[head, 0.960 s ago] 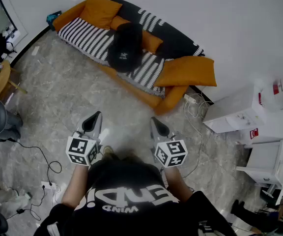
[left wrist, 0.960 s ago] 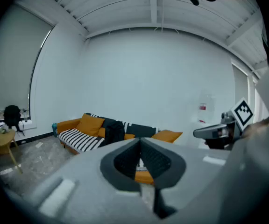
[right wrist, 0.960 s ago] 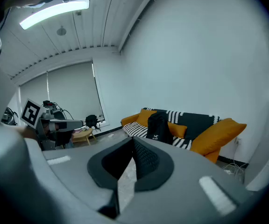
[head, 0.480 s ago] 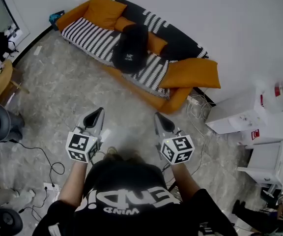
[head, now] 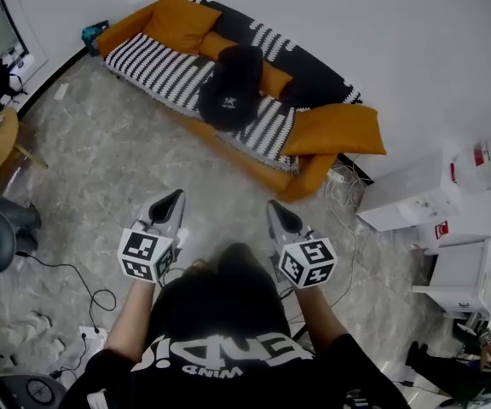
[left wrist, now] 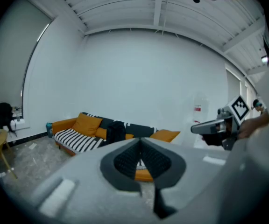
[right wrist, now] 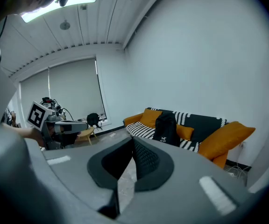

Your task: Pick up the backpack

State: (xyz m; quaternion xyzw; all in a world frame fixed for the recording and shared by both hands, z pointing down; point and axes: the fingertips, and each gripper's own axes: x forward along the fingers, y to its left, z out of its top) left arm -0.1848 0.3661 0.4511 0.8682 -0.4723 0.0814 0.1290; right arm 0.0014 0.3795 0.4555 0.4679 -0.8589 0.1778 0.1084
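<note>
The approach is judged to be the step in hand, since nothing is gripped yet and the task's thing lies far off.

On the left, the left hand-held gripper [head: 171, 198] is held out in front of the person and tipped slightly downward. Its jaws are seen pressed together with nothing between them.

Well ahead of it and a little to its right, across a stretch of marbled floor [head: 101, 160], the black backpack [head: 228, 88] is found. It is propped upright on the striped seat of the orange sofa [head: 156, 62] and leans against the backrest. An orange cushion [head: 335, 129] lies on the sofa further to the right, apart from the backpack.

On the right, the right hand-held gripper [head: 277, 209] is held alongside the left one at about the same reach, and it is likewise closed and empty. From it the backpack is seen well ahead and slightly to the left.

For the next move, the open floor must first be crossed, with both hand-held grippers kept aimed at the sofa. The jaws must be opened before the backpack is reached. A top handle or strap would be the likeliest hold, but none can be made out from here. As the fabric looks soft, sagging should be expected once it is lifted.
</note>
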